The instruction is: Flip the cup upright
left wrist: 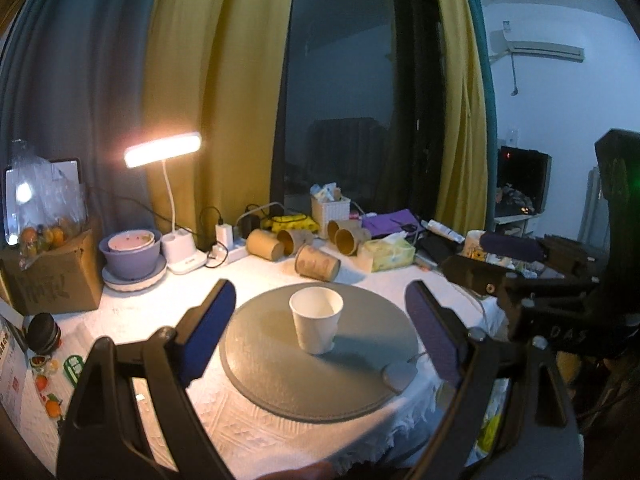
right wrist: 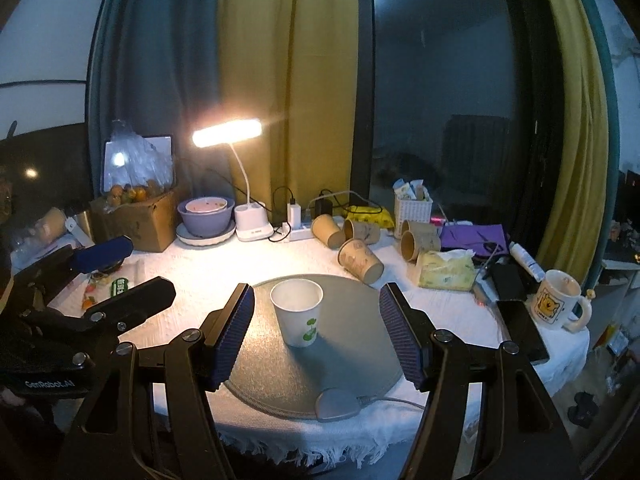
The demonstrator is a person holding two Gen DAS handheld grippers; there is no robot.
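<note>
We see the white paper cup [left wrist: 316,320] upright, mouth up, on the round grey mat [left wrist: 280,380]. Left gripper [left wrist: 320,332] and right gripper [right wrist: 316,332] hover level before the mat, ribbed blue pads [right wrist: 236,340] spread wide, clear of the cup.

Not much readable here tbh. The left gripper [right wrist: 124,272], seen from the right wrist camera, has "GenRobot.AI" printed in white on its black body. From the left wrist camera, the right gripper [left wrist: 472,256] shows raised letters that look like "DAS" on its black frame. The cardboard box [left wrist: 52,280] has some dark printing on its side, too blurry to make out.
</note>
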